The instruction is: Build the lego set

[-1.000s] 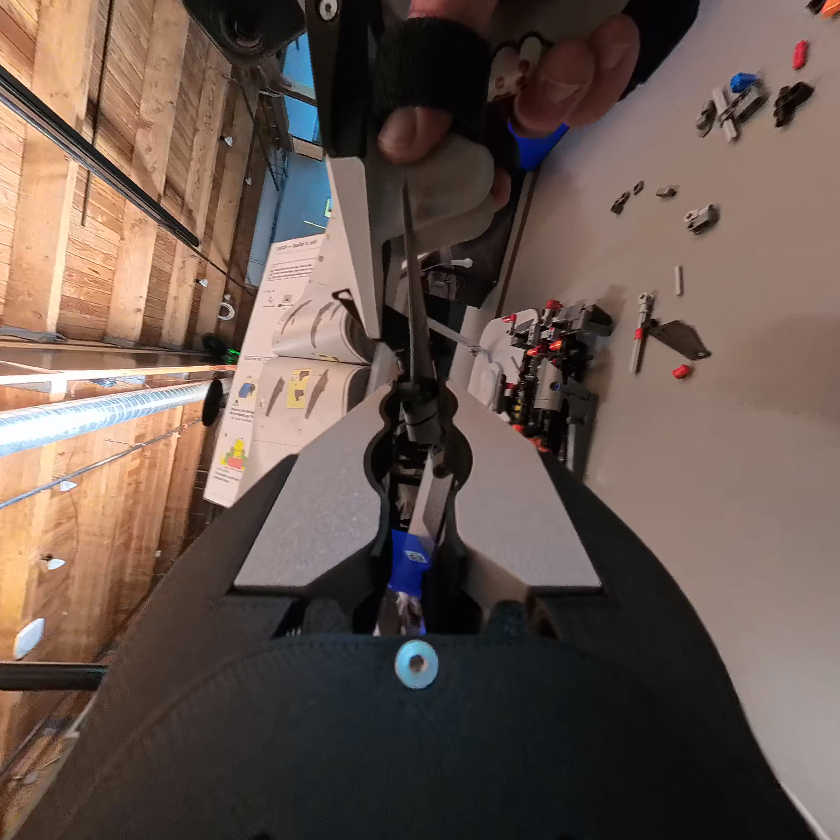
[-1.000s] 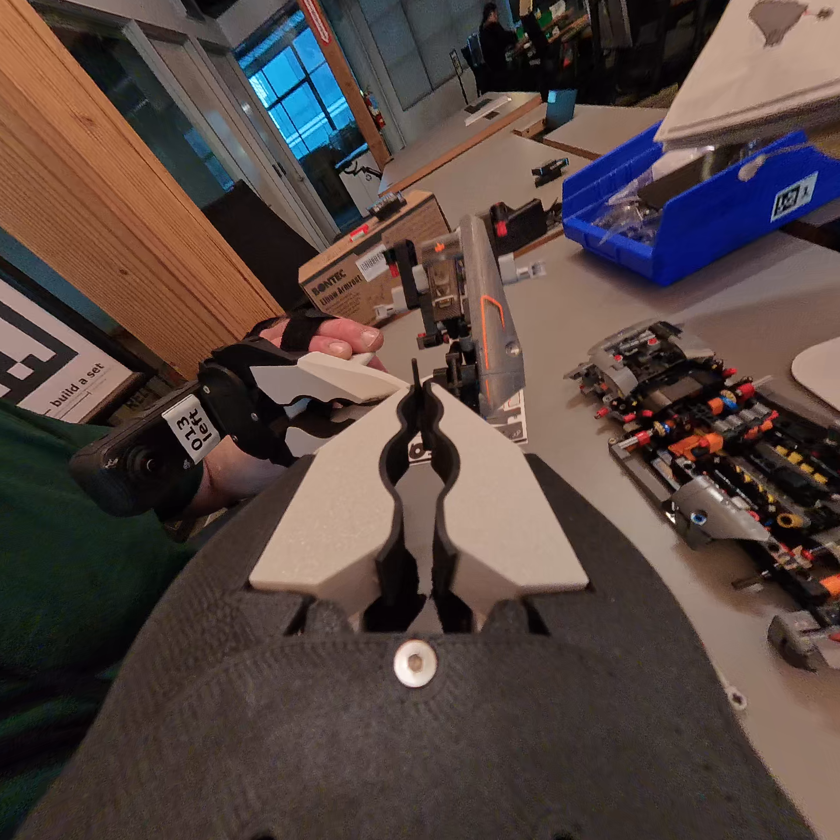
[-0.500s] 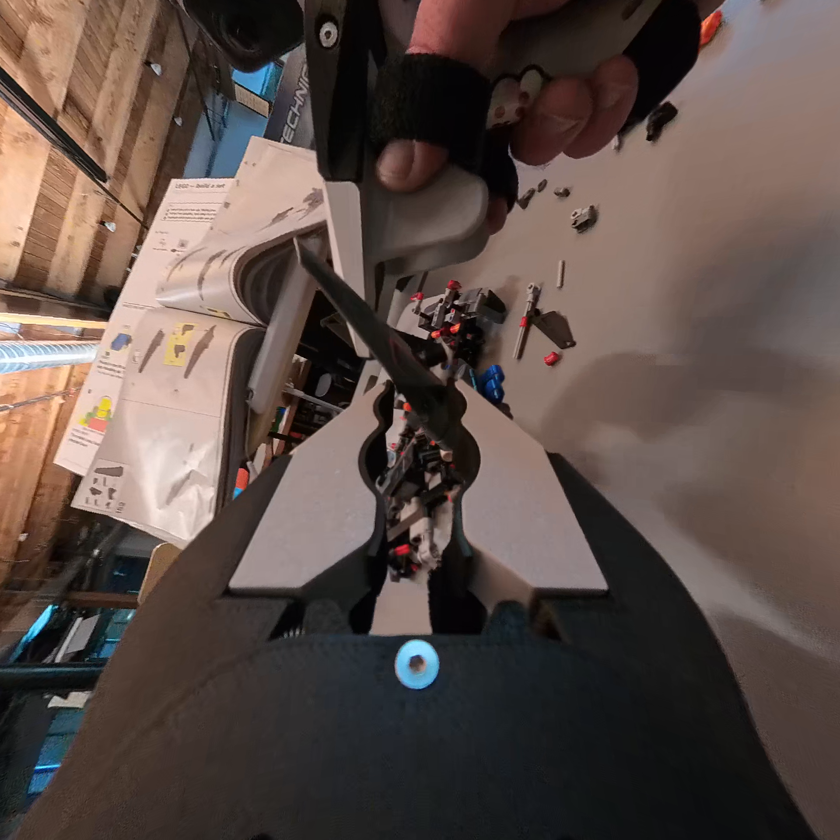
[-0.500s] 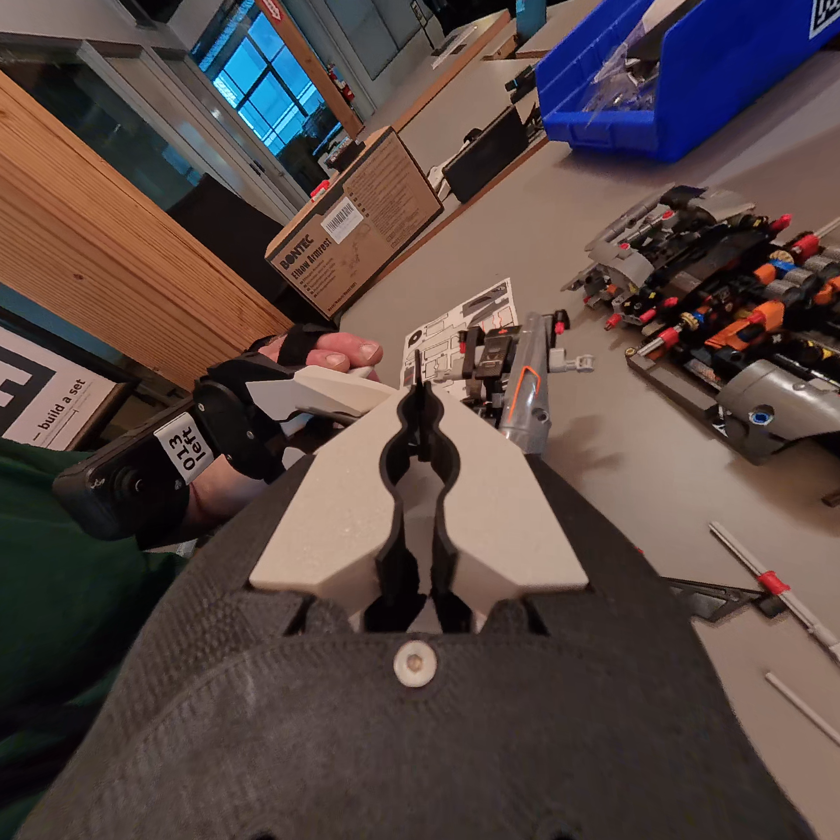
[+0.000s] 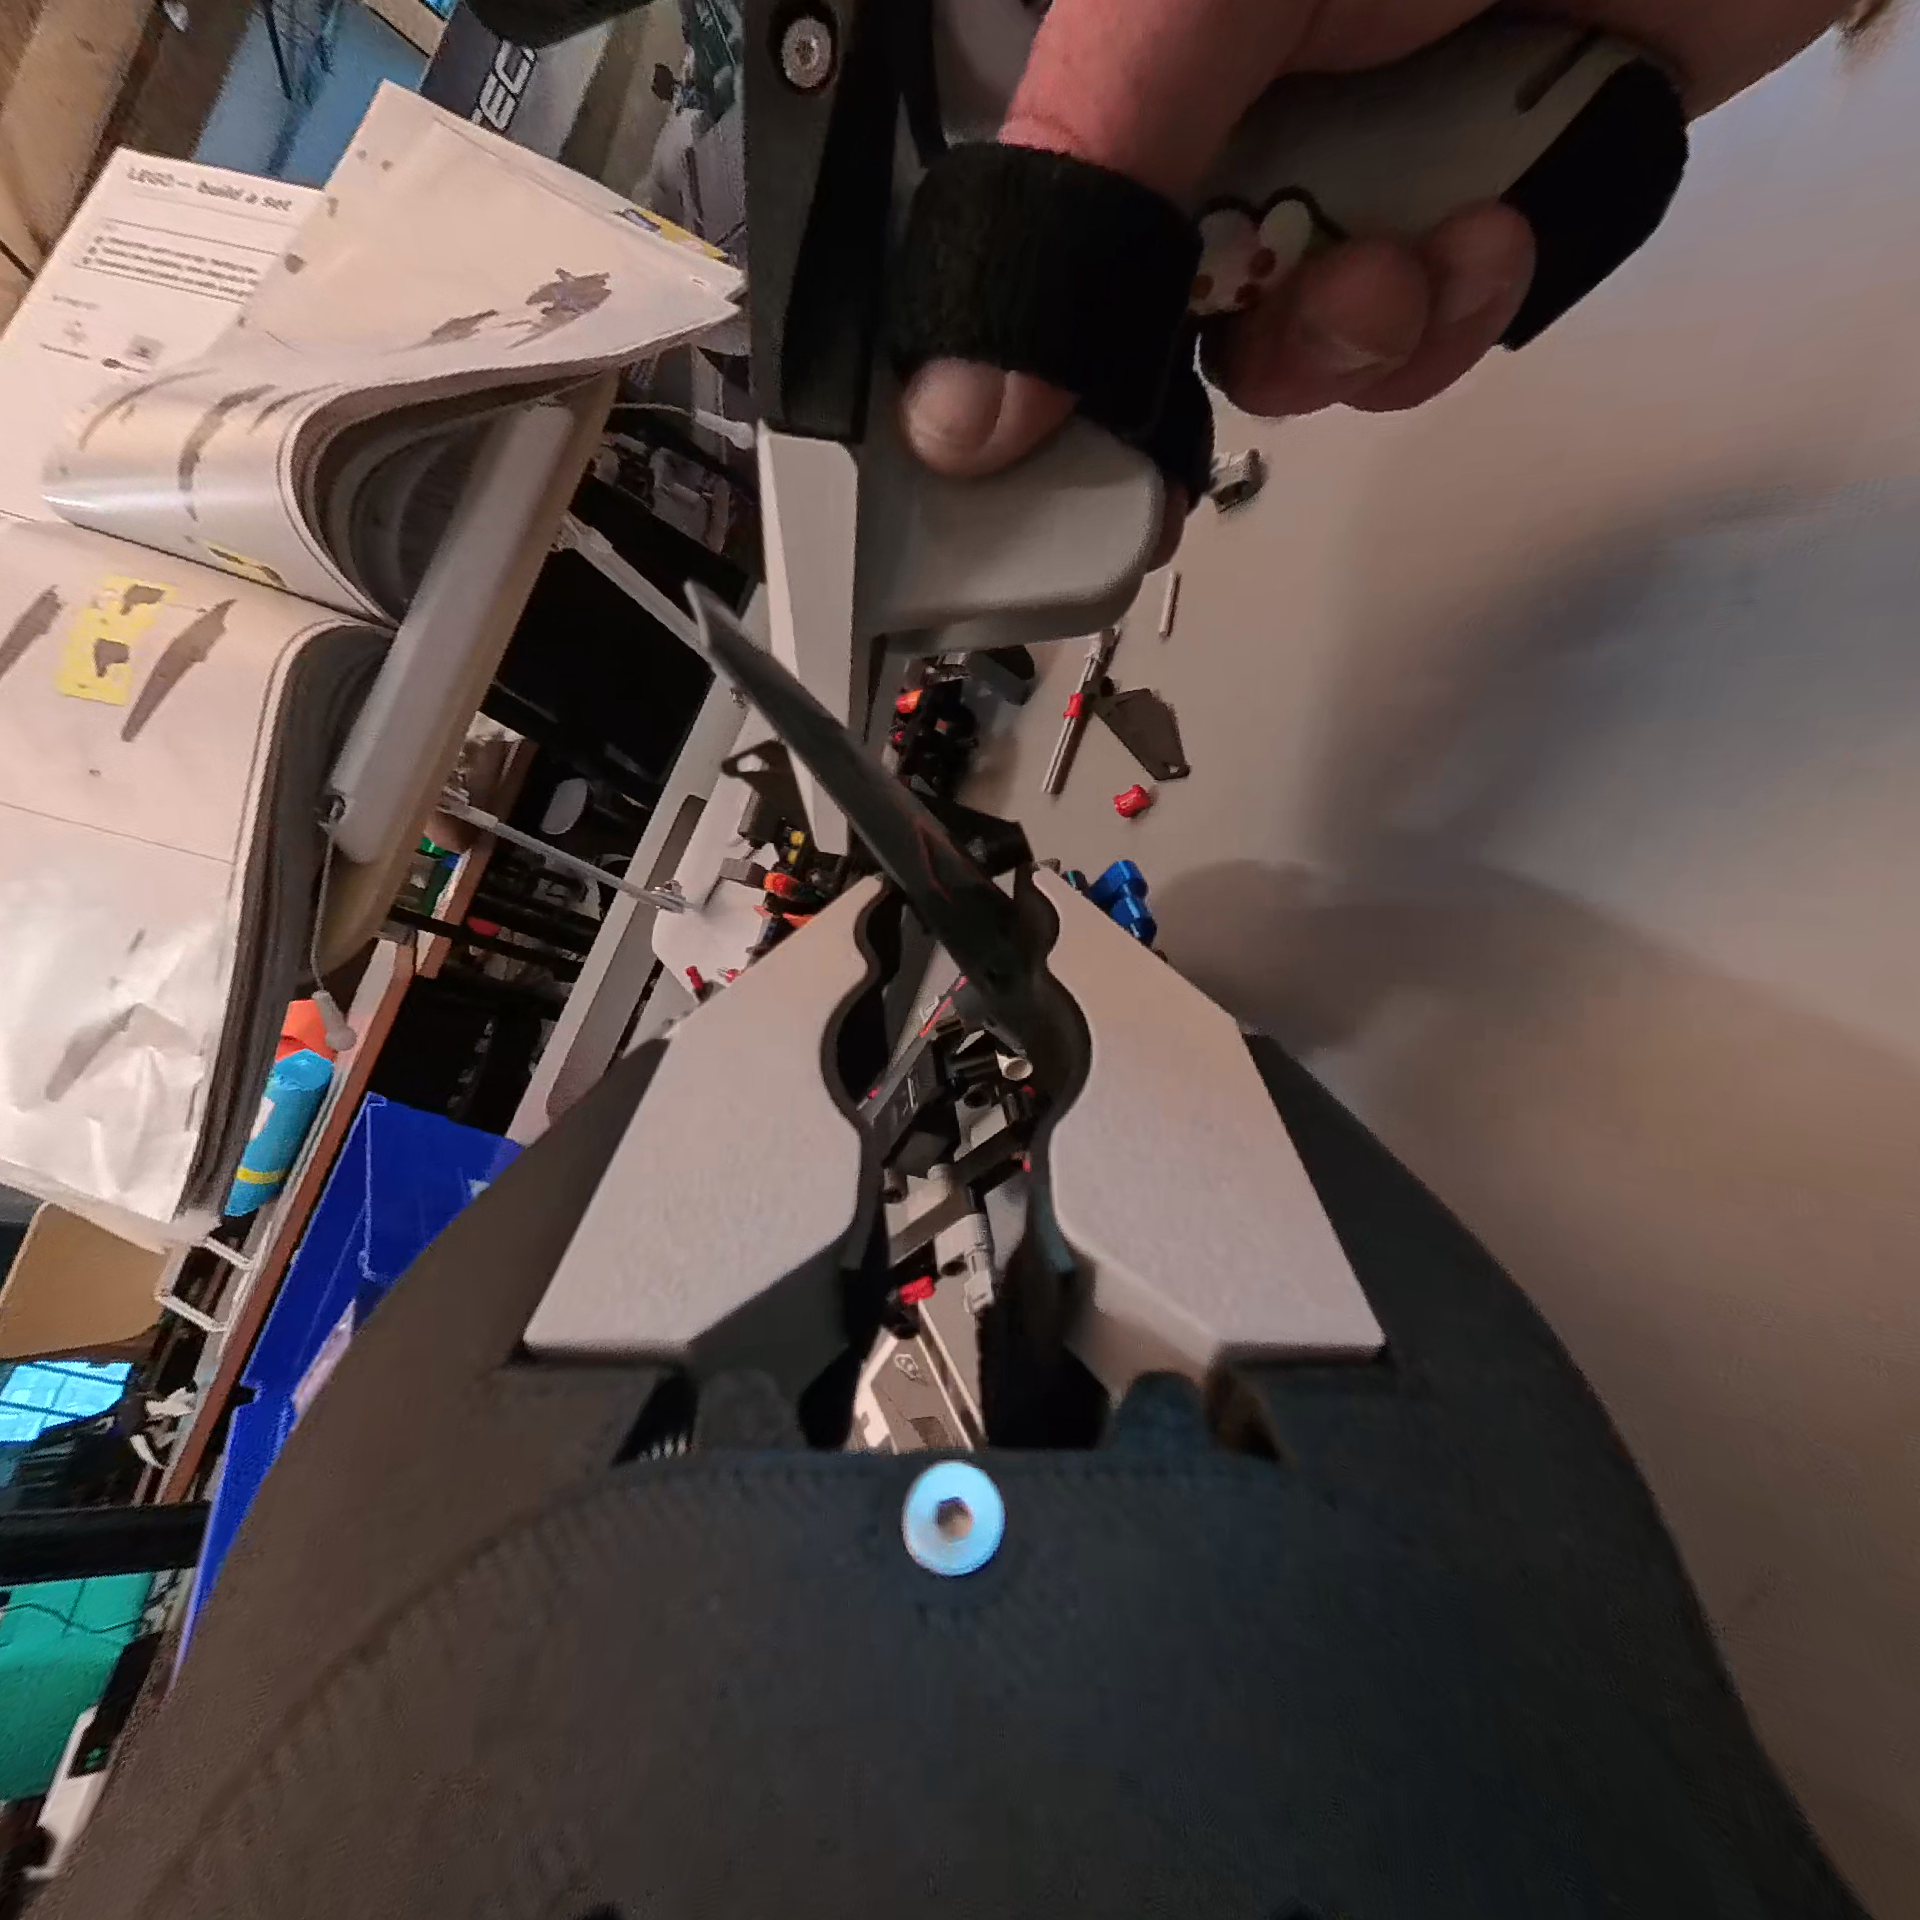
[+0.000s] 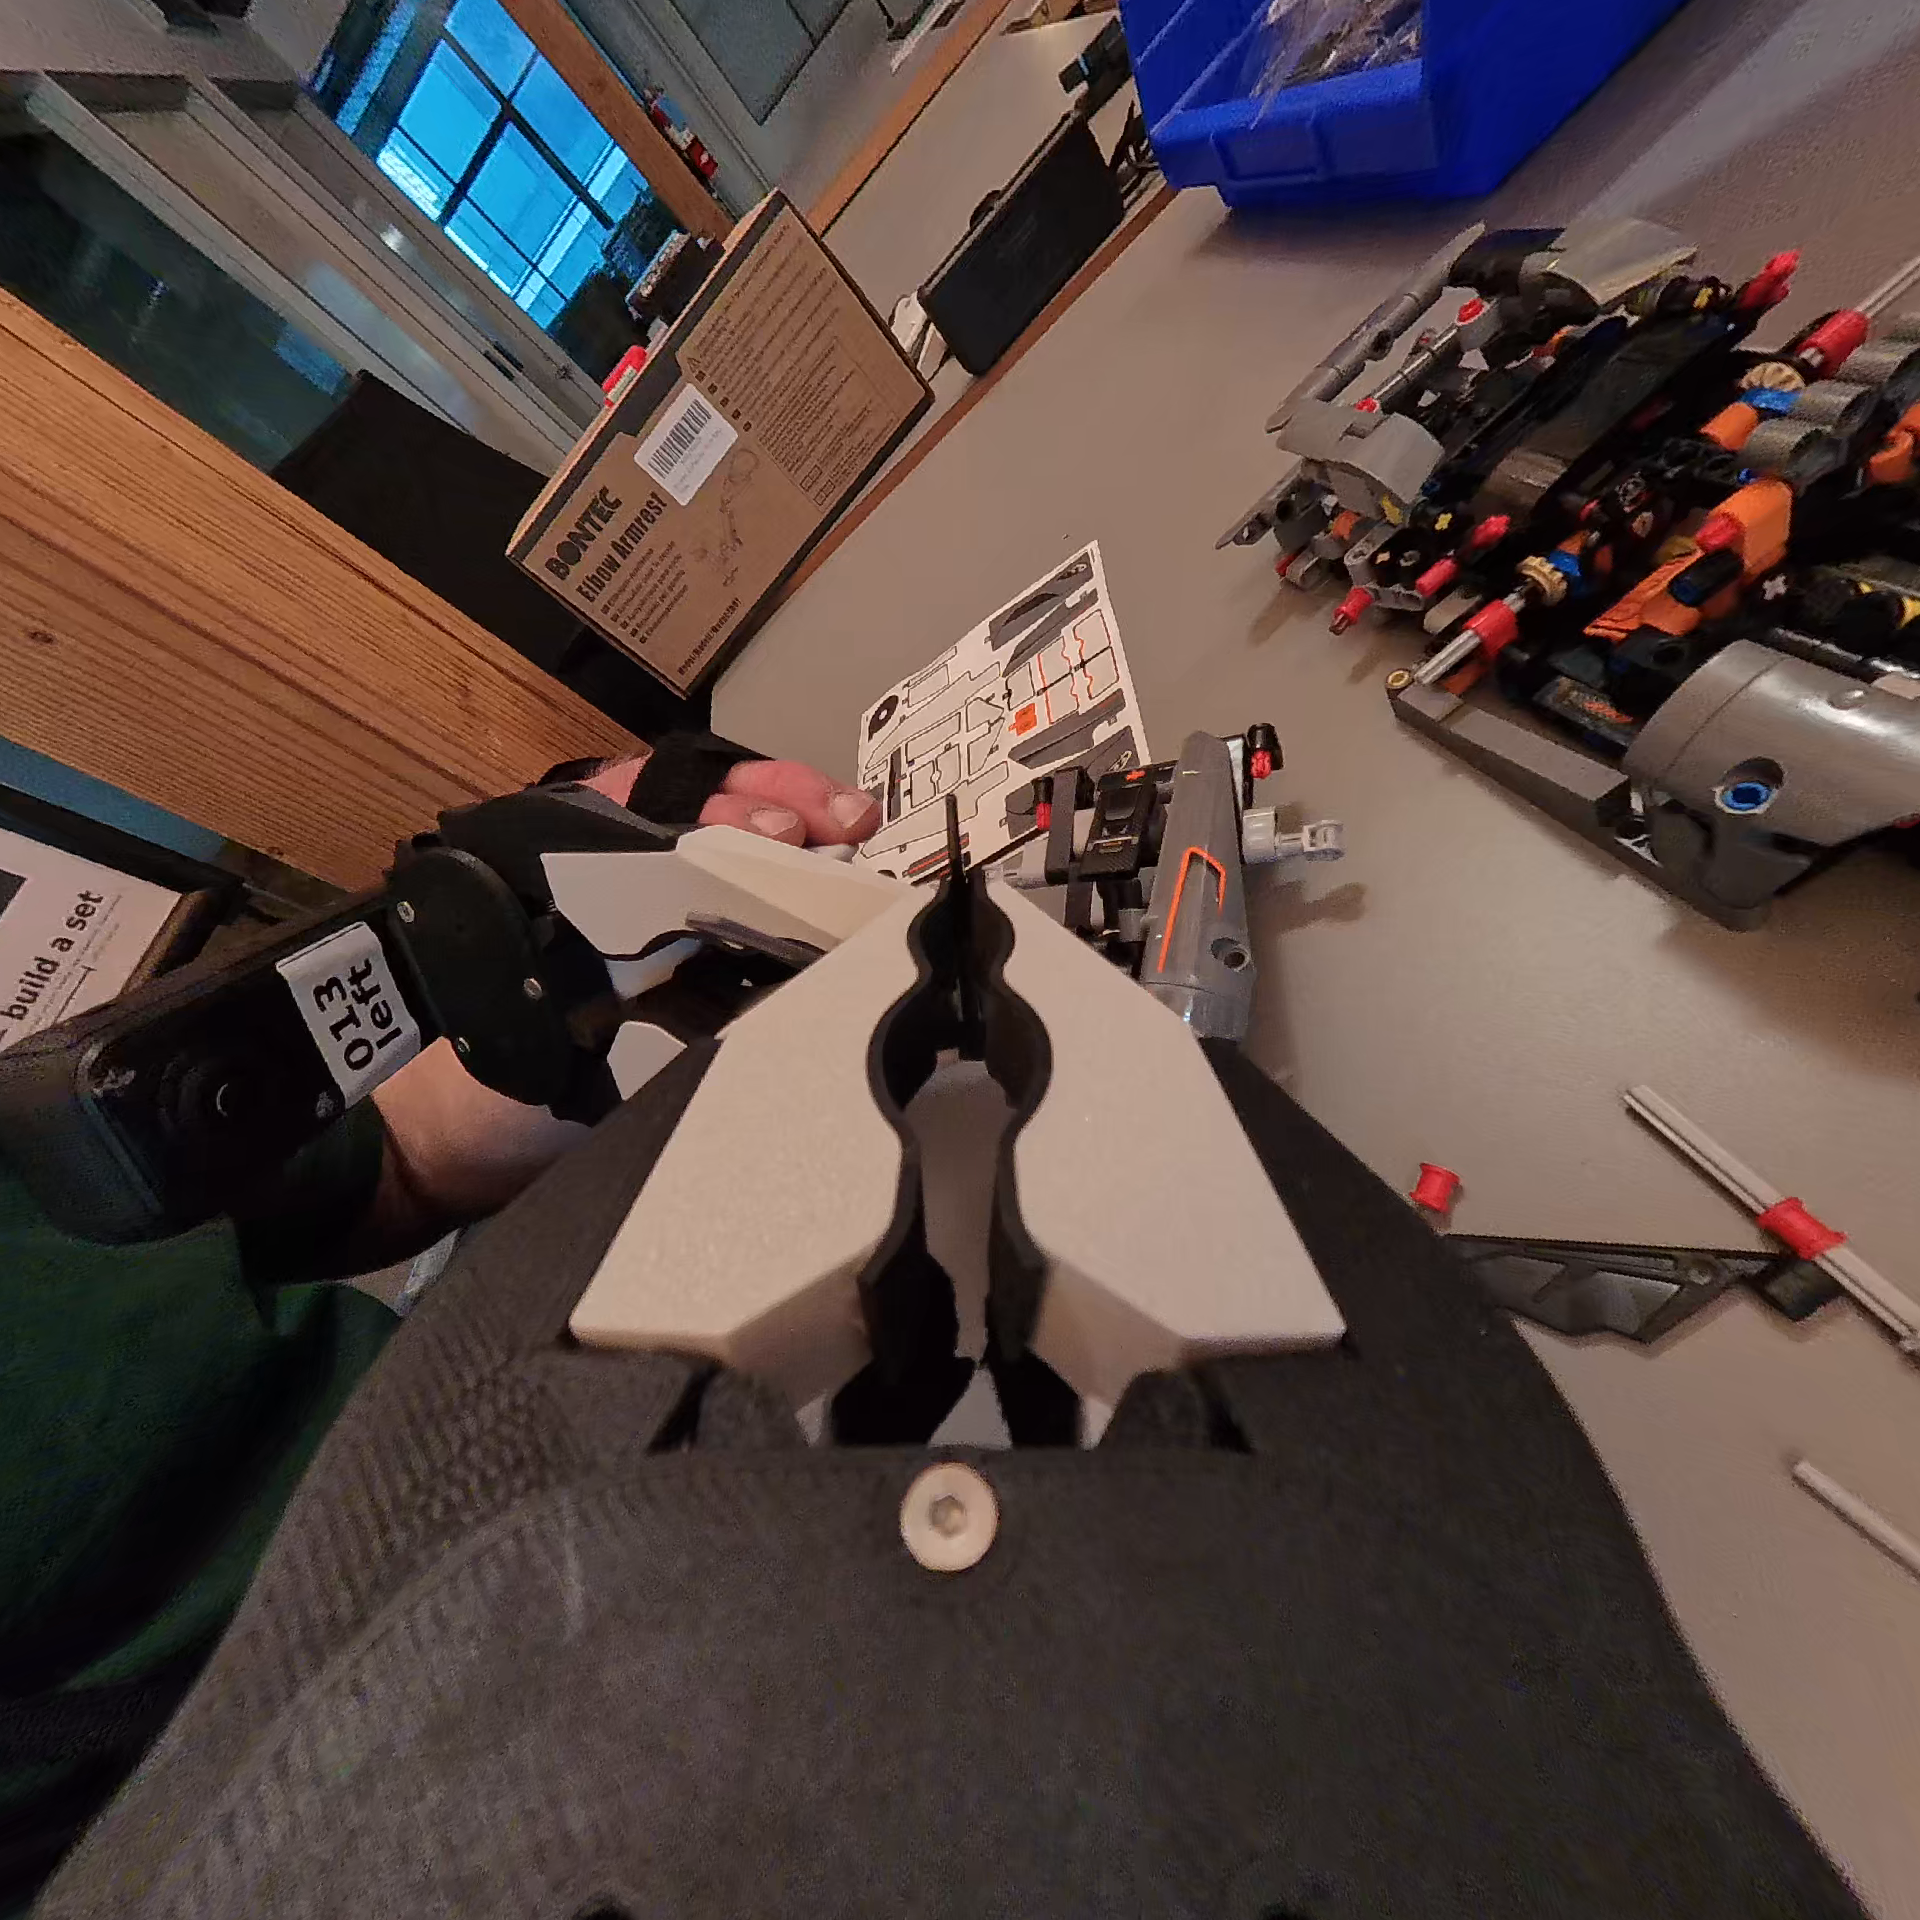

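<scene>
- Looking at the grey table [image 6: 1455, 1039], we've got the big half-built car chassis [image 6: 1621, 499] lying far right.
- Left tongs [image 5: 961, 935] are pinching a grey sub-assembly [image 6: 1195, 883] low over the table, near the sticker sheet [image 6: 997, 696].
- Right tongs [image 6: 961, 894] are pressed together on a thin black blade piece [image 6: 954, 831].

Right wrist view: sticker sheet [image 6: 997, 707] is lying on the bench [image 6: 1507, 1039] at frame centre, sub-assembly [image 6: 1174, 862] sitting just right of it. Large model [image 6: 1621, 520] is occupying the upper right; cardboard box [image 6: 717, 457] is standing behind, upper centre.
</scene>
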